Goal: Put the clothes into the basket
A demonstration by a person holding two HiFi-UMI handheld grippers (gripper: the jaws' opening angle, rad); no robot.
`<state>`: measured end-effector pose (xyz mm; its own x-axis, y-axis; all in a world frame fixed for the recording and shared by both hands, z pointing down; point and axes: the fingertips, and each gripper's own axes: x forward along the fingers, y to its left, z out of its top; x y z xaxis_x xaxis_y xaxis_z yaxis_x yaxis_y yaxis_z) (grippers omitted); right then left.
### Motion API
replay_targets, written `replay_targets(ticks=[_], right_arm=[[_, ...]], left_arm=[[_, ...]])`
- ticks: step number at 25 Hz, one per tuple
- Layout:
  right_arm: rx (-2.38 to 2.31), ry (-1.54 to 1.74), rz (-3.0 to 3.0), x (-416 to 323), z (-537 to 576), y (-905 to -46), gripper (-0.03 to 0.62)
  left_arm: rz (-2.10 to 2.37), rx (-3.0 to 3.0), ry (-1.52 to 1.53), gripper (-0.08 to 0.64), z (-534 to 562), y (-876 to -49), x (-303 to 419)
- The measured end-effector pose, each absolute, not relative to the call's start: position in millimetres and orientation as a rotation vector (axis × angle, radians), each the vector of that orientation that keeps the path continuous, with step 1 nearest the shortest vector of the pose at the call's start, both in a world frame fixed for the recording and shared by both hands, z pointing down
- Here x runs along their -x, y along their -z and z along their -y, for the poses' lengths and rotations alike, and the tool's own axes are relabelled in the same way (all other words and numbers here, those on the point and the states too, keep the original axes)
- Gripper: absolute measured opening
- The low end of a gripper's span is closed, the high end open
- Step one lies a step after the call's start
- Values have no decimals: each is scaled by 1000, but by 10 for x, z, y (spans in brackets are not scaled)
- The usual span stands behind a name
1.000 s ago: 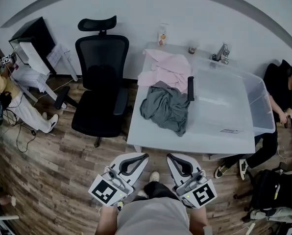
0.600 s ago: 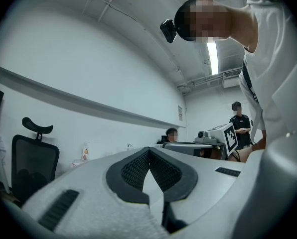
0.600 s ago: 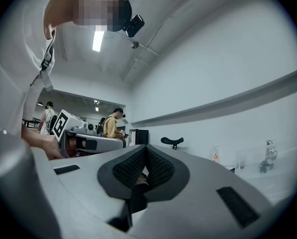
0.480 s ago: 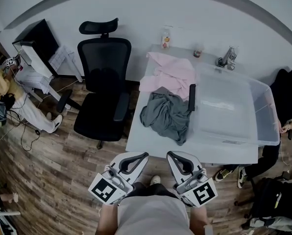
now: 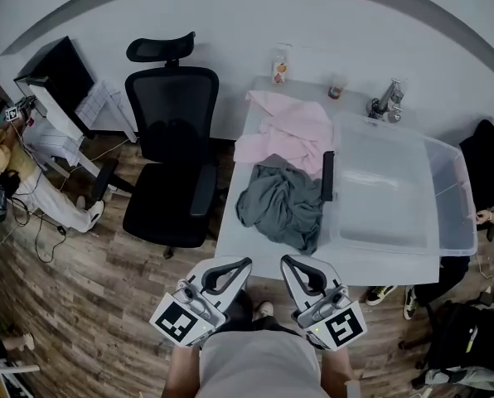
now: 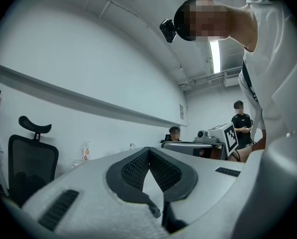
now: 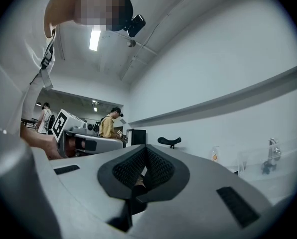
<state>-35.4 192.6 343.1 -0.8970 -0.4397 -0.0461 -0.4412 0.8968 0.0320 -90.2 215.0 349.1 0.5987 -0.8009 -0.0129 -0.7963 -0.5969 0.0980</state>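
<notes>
A pink garment lies on the far part of the white table, and a crumpled grey garment lies in front of it, partly overlapping it. To their right stands the clear plastic basket, with a black handle on its left rim and nothing visible inside. My left gripper and right gripper are held side by side close to my body, short of the table's near edge. Both are shut with nothing between the jaws, as the left gripper and right gripper show in their own views.
A black office chair stands left of the table. A small bottle, a cup and a metal fixture sit at the table's far edge. One person is at the far left, another at the right by bags.
The head view has shifted a little, so the table and basket sit slightly lower and to the right. Both grippers stay shut in the same place. The clothes have not moved.
</notes>
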Motion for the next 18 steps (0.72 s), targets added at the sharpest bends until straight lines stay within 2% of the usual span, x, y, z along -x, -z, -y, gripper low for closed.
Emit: replay_targets(ticks=[18], right_arm=[[960, -27, -3034, 822, -883, -3655, 5]], left_arm=[[1113, -2823, 79, 5, -1023, -3696, 1355]])
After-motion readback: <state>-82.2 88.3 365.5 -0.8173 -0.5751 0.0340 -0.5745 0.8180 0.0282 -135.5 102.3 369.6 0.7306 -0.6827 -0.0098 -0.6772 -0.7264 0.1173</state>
